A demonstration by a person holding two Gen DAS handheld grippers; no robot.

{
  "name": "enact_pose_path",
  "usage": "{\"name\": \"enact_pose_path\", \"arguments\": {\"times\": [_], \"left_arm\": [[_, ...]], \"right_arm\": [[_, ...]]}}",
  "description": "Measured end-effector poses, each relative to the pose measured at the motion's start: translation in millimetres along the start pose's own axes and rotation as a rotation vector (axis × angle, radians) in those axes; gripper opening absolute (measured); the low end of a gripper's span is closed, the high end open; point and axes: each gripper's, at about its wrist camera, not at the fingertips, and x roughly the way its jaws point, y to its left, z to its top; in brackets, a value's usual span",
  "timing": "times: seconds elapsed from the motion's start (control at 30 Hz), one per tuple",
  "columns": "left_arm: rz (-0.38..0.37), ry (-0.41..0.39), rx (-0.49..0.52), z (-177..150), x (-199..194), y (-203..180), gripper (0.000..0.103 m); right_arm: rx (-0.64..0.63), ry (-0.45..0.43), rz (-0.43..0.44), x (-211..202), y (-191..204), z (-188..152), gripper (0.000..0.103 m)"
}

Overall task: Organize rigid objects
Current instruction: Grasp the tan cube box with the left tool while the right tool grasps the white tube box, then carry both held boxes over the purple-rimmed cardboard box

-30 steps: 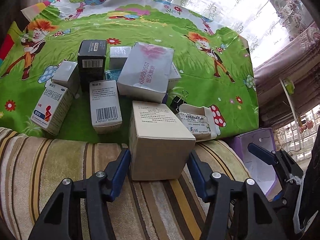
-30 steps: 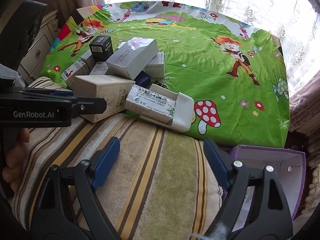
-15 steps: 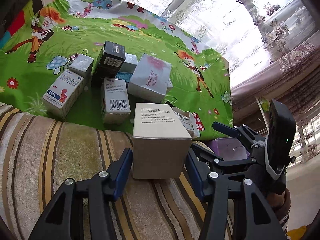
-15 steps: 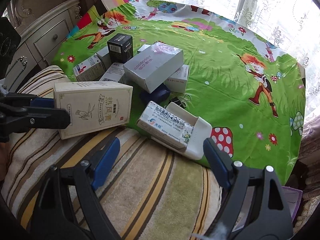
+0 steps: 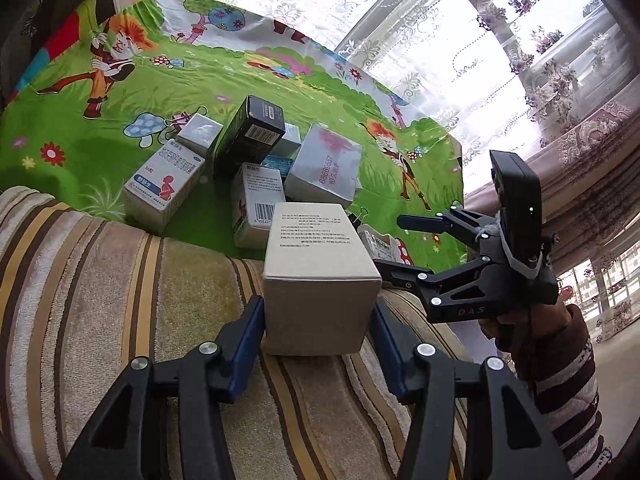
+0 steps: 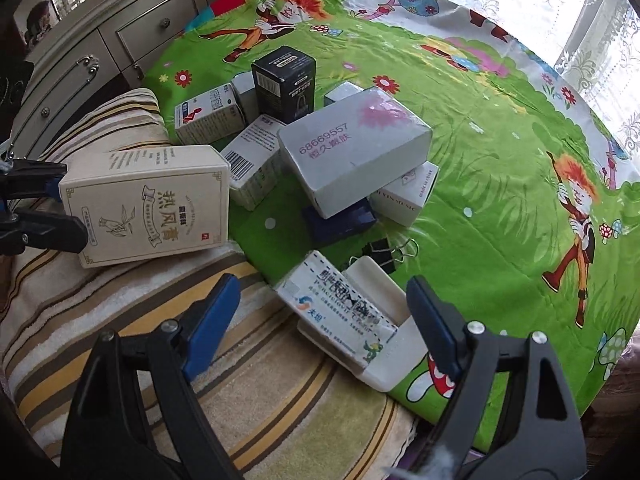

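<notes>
My left gripper is shut on a beige carton and holds it over the striped towel; the carton also shows in the right wrist view, with Chinese print on its face. My right gripper is open and empty, its fingers on either side of a white medicine box that lies on a white tray. A pile of boxes sits behind: a large grey box, a black box, and a barcode box.
A green cartoon cloth covers the table. A black binder clip lies by the tray. A dark blue box lies under the grey one. A silver dresser stands at the left. Lace curtains hang behind.
The left gripper has lifted the beige carton and drawn it back over the towel. The right gripper has moved forward, and its fingers now flank the white medicine box.
</notes>
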Motion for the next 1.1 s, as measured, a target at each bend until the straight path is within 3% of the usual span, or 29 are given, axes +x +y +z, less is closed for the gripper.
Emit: {"name": "enact_pose_path", "arguments": {"times": [0.2, 0.3, 0.33, 0.57, 0.8, 0.87, 1.1], "left_arm": [[-0.003, 0.003, -0.002, -1, 1, 0, 0.053], [-0.005, 0.003, -0.004, -1, 1, 1, 0.053], [-0.005, 0.003, -0.004, -1, 1, 1, 0.053], [-0.004, 0.001, -0.002, -1, 1, 1, 0.053], [-0.002, -0.002, 0.005, -1, 1, 1, 0.053], [-0.001, -0.003, 0.006, 0, 1, 1, 0.053], [0.004, -0.007, 0.020, -1, 3, -2, 0.053]], "right_arm": [[-0.053, 0.053, 0.022, 13, 2, 6, 0.081], [-0.052, 0.089, 0.044, 23, 1, 3, 0.058], [-0.047, 0.085, 0.046, 24, 0, 2, 0.058], [0.037, -0.004, 0.053, 10, -8, -2, 0.048], [0.121, -0.121, 0.030, -18, -9, -8, 0.047], [0.162, -0.159, 0.031, -27, -11, -12, 0.039], [0.280, -0.233, 0.030, -50, -14, -37, 0.039]]}}
